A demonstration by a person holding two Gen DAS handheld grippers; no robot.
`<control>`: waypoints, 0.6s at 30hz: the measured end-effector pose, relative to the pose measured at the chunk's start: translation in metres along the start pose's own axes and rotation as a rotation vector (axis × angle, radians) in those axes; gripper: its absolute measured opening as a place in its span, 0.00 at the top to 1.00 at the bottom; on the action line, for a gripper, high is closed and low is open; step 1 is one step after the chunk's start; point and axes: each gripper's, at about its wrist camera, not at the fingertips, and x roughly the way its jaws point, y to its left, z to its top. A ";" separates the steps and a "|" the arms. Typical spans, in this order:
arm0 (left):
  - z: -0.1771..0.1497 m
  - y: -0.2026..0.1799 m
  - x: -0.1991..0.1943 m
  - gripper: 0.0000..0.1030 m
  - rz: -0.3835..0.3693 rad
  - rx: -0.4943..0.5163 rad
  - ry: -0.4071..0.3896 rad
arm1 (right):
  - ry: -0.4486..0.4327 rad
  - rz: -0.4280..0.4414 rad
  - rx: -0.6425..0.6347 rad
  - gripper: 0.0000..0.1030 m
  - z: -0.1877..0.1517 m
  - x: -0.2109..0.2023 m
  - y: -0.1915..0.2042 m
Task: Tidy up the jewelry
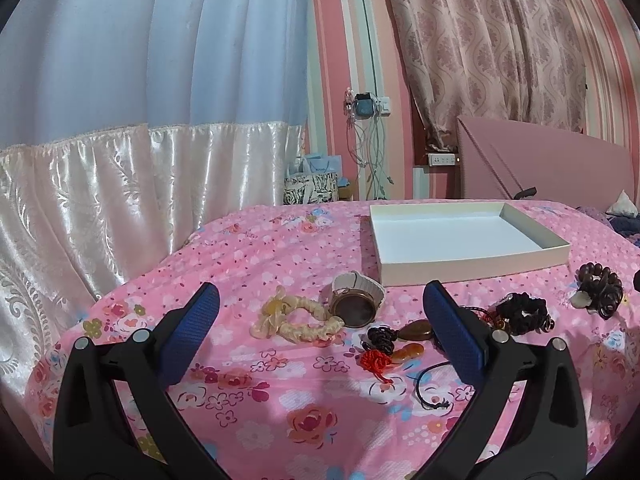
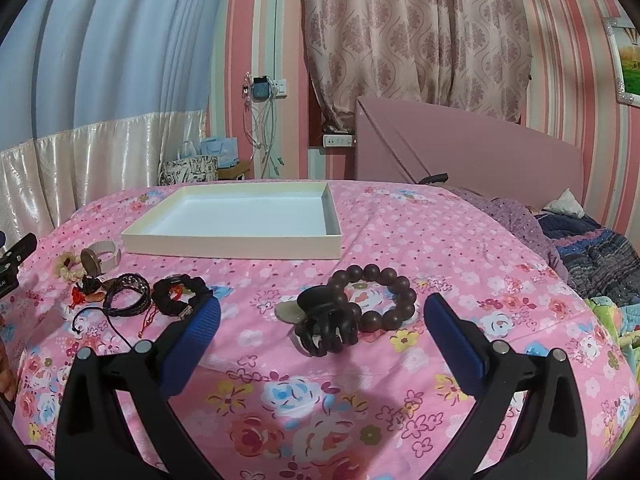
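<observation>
Blue-padded fingers of the left gripper fill the bottom of the left wrist view, spread wide and pinching nothing, hovering low over a pink floral bedspread. Just beyond them lie a cream scrunchie touching a watch with a white strap, then a small heap of dark knotted cord, a brown stone pendant and a red knot. To the right sit a black braided bracelet and, further right, a dark wooden bead bracelet. Behind everything rests an open, shallow white box, with nothing in it, probably the place meant for the jewelry. Next, in the right wrist view, the right gripper is also spread and grips nothing; a black claw hair clip lies between its fingers, overlapping the dark wooden bead bracelet, with a pale stone piece beside it. This framing suggests the clip or bracelet is the likely first pick. Well to the left, the other pieces cluster: black braided bracelet, a black scrunchie, the watch. White box sits beyond, near and open toward both grippers; nothing has been sorted yet.
</observation>
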 end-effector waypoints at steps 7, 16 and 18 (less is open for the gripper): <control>0.001 -0.002 0.002 0.03 -0.004 0.002 0.007 | 0.016 0.003 -0.002 0.02 0.001 0.004 0.002; 0.000 -0.002 0.002 0.03 -0.003 0.004 0.009 | 0.020 0.002 -0.003 0.02 0.000 0.005 0.002; -0.001 -0.003 0.002 0.03 -0.004 0.004 0.010 | 0.022 0.000 -0.005 0.05 0.000 0.006 0.003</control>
